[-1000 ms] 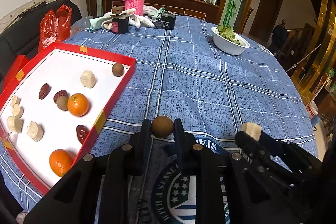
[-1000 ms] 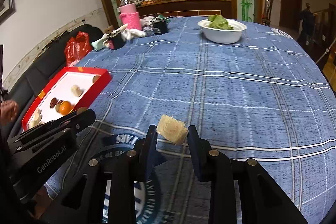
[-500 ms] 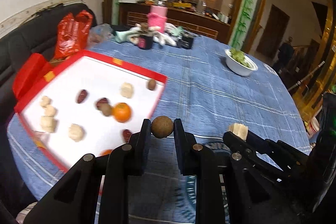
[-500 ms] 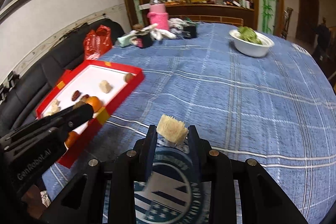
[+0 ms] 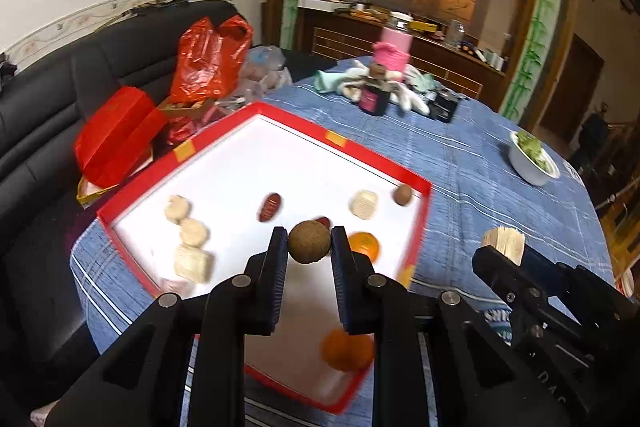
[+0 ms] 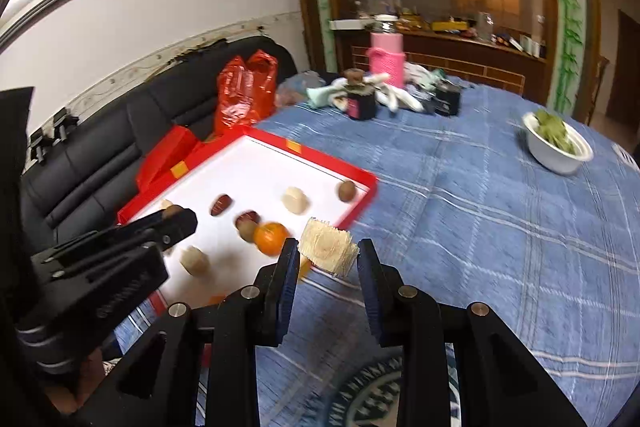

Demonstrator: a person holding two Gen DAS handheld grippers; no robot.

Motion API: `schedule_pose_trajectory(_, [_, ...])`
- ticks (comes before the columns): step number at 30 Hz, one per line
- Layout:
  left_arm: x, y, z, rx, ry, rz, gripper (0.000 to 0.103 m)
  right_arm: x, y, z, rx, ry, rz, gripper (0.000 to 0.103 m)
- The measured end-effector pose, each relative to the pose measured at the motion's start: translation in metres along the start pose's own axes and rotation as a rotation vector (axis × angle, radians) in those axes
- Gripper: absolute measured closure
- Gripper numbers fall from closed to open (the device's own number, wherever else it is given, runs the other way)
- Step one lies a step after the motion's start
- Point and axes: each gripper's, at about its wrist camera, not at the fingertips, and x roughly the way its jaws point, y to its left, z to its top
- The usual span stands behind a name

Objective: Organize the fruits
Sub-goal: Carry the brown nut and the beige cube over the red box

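My left gripper (image 5: 309, 241) is shut on a round brown fruit (image 5: 309, 241) and hangs over the near part of the red tray (image 5: 344, 131). The tray's white floor holds tangerines (image 5: 363, 246), red dates (image 5: 270, 206), pale cream pieces (image 5: 193, 262) and another brown fruit (image 5: 402, 194). My right gripper (image 6: 327, 255) is shut on a pale fibrous cream piece (image 6: 327, 251), held just beyond the tray's near right corner (image 6: 370, 183) above the blue cloth. In the left wrist view the right gripper (image 5: 502, 247) shows at the right with that piece at its tip.
A white bowl of greens (image 6: 558, 143) stands at the table's far right. A dark jar (image 6: 361, 99), a pink container (image 6: 386, 61), gloves and a black box crowd the far edge. A red plastic bag (image 5: 208, 61) and a red box (image 5: 116, 135) lie on the black sofa at left.
Both grippers have swung left and risen a little with their loads. The left one now hangs over the tray, and the right one has neared the tray's corner.
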Motion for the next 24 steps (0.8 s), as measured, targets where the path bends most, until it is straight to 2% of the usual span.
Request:
schedule_pose_trajectory(10, [0.023,0.039,0.016,-0.041,0.008,0.079,0.084,0.044,0.038,0.030,-0.054,0.024,0.043,0.073])
schedule_pose_trajectory(24, [0.047,0.057,0.023,-0.056,0.037,0.117,0.083,0.093,0.059,0.032,-0.081,0.097,0.050,0.073])
